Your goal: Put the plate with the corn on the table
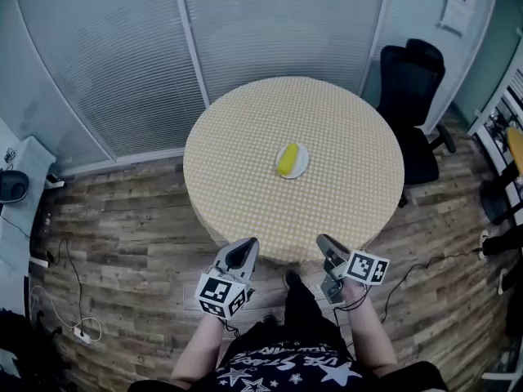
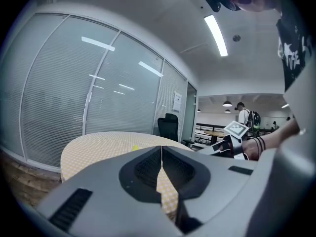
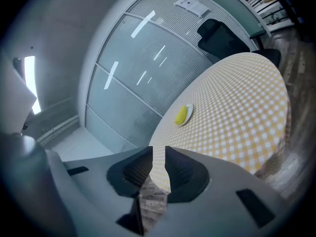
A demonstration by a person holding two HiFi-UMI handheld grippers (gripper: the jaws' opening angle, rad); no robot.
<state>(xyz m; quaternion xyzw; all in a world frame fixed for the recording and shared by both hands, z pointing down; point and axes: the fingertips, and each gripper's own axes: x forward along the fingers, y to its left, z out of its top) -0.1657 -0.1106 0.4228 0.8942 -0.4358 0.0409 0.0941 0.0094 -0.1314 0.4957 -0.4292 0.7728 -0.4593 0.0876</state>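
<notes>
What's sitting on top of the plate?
A yellow corn lies on the white plate, which sits on the checked table. The corn covers the plate's middle, so only its rim shows.

Left gripper view: corn (image 2: pixel 135 148) mere yellow speck. Head view: chair (image 1: pixel 413 88) partly hidden behind table (image 1: pixel 245 182).

— What's on the round table (image 1: pixel 237 182) with the yellow-and-white checked cloth?
— A small white plate (image 1: pixel 303 163), about dead centre, with a yellow corn cob (image 1: pixel 287 161) on its 9 o'clock side.
</notes>
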